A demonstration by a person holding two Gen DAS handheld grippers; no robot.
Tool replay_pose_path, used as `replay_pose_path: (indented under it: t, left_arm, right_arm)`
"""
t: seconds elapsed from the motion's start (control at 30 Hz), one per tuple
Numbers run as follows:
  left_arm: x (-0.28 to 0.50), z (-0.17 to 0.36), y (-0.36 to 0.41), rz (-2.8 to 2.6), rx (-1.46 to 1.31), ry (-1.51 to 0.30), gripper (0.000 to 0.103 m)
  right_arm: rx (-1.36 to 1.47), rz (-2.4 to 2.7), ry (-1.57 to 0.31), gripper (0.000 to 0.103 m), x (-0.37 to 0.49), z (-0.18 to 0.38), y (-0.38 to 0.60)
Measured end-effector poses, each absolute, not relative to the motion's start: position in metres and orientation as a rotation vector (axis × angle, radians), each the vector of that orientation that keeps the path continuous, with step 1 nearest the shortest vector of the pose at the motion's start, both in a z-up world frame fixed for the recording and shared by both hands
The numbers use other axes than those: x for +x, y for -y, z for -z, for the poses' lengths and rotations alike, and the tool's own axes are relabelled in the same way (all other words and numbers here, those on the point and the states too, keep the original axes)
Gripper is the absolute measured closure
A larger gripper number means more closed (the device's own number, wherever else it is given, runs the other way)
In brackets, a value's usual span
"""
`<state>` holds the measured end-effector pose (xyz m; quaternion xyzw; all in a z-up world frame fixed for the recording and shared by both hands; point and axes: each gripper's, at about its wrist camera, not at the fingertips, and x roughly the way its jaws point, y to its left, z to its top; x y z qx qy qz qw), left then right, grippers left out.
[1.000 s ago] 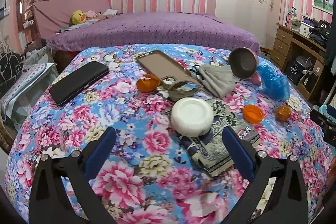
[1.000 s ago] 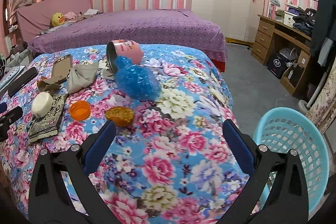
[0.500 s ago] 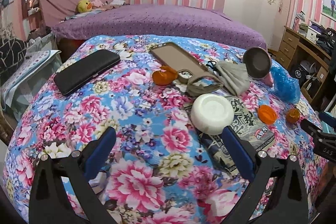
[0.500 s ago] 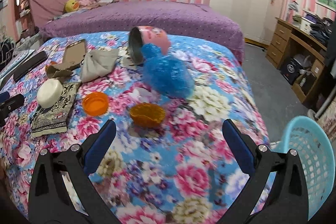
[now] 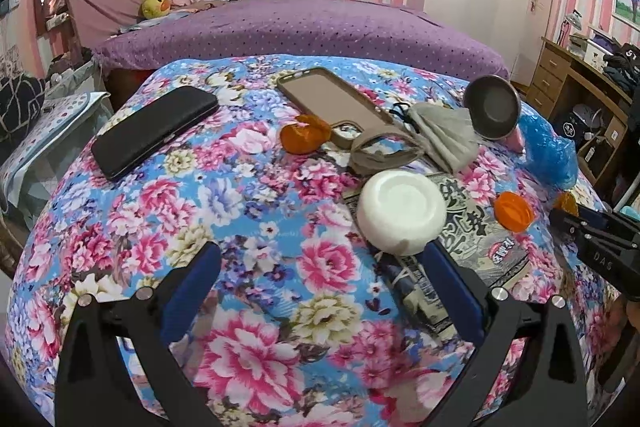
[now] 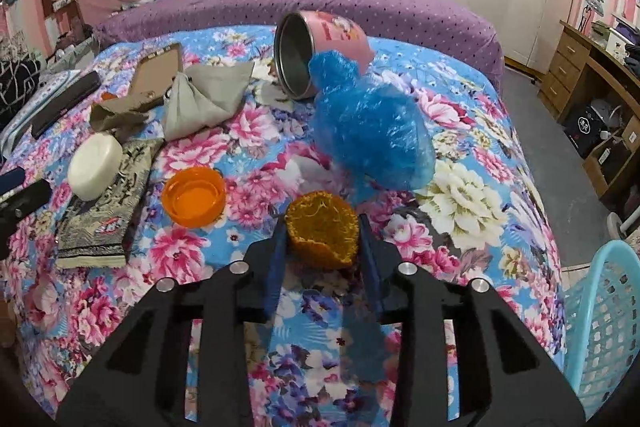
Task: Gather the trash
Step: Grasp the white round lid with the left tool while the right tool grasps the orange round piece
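My right gripper (image 6: 323, 247) is shut on a hollow orange peel half (image 6: 322, 233) lying on the floral bedspread. An orange plastic lid (image 6: 194, 197), a crumpled blue plastic bag (image 6: 370, 123) and a white round container (image 6: 95, 167) lie around it. My left gripper (image 5: 320, 275) is open and empty above the bedspread, just short of the white container (image 5: 402, 213). Another orange peel (image 5: 305, 137) lies further back in the left wrist view. The right gripper's body (image 5: 600, 247) shows at the right edge of the left wrist view.
A light blue mesh basket (image 6: 600, 327) stands on the floor at the bed's right. A pink metal cup (image 6: 316, 49) lies tipped over. A black case (image 5: 154, 129), a tan phone case (image 5: 332, 99), a grey cloth (image 5: 444, 137) and a patterned packet (image 5: 472, 247) lie on the bedspread.
My right gripper moved forward and closed its fingers around the orange peel half. My left gripper drifted slightly left and stayed open.
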<state>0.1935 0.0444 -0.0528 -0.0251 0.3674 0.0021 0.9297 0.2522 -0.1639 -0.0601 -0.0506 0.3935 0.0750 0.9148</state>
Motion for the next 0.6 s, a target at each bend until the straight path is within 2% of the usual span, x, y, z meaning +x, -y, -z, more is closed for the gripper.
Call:
replay_pose_path:
  t: [0.5, 0.57, 0.6]
  left_arm:
    - [0.228, 0.062, -0.011, 0.062, -0.115, -0.803, 0.005]
    - [0.23, 0.063, -0.005, 0.066, -0.107, -0.805, 0.009]
    - [0.232, 0.064, -0.002, 0.071, -0.095, -0.813, 0.019]
  right_arm:
    - [-0.074, -0.102, -0.758, 0.07, 0.222, 0.046, 0.197]
    - [-0.07, -0.101, -0.757, 0.07, 0.221, 0.046, 0.201]
    - [-0.067, -0.103, -0.757, 0.07, 0.221, 0.045, 0.202]
